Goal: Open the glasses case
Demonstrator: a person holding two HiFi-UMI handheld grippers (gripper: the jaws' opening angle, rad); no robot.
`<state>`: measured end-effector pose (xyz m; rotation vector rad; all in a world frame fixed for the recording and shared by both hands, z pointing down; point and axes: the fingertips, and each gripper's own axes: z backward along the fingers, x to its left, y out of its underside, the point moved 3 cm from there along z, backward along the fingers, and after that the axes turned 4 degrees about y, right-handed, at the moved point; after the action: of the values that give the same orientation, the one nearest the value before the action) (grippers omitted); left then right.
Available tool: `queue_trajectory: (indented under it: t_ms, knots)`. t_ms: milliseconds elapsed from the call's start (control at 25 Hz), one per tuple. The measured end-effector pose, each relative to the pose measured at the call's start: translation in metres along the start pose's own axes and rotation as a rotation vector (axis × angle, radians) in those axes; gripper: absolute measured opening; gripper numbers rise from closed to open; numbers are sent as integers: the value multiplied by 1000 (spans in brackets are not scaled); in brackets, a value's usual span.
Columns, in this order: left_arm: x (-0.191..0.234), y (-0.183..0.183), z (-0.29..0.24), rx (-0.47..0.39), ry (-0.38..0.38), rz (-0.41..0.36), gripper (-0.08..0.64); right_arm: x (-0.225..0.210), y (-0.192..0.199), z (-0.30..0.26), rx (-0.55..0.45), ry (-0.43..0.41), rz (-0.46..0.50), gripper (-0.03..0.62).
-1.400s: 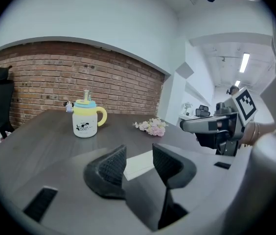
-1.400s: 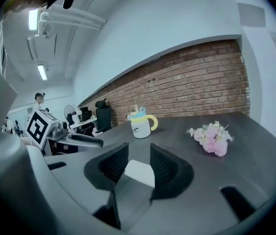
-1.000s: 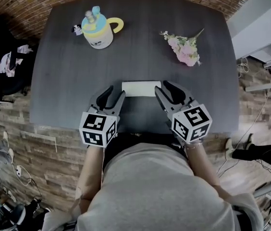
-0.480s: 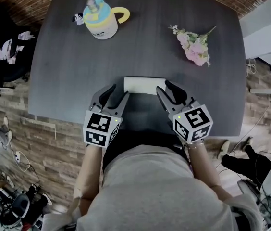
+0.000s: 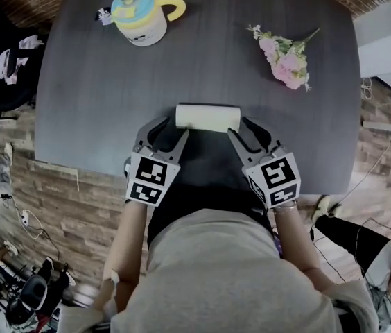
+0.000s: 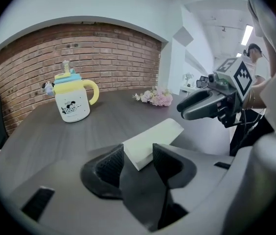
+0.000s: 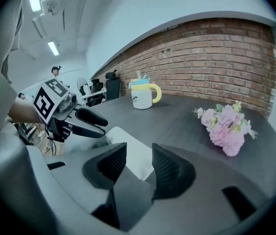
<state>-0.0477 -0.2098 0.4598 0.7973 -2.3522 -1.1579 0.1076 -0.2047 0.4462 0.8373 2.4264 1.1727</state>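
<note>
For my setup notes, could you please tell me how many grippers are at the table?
2. The left gripper is at the left end of the glasses case, the right gripper at its right end; none seems hidden.

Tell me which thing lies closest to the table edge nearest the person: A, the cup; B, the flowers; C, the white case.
C: the case lies by the near edge of the table, while the cup and the flowers sit toward the far side.

dark table [image 5: 112,103] carries a glasses case [image 5: 207,117], mug [image 5: 136,19] and pink flowers [image 5: 287,60]
</note>
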Motion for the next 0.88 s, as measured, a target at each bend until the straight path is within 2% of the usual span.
queue_trajectory:
  t_ms: [160,560,880]
  knots:
    - [-1,8,-10,42,19,-20,183,4,4,-8,36,7,74,178]
    - [-5,15,-16,66,12,-11,183,6,31,-17,113,7,89,216]
    - [1,22,-20,103,-13,-51,183,7,43,-23,148,31,142,216]
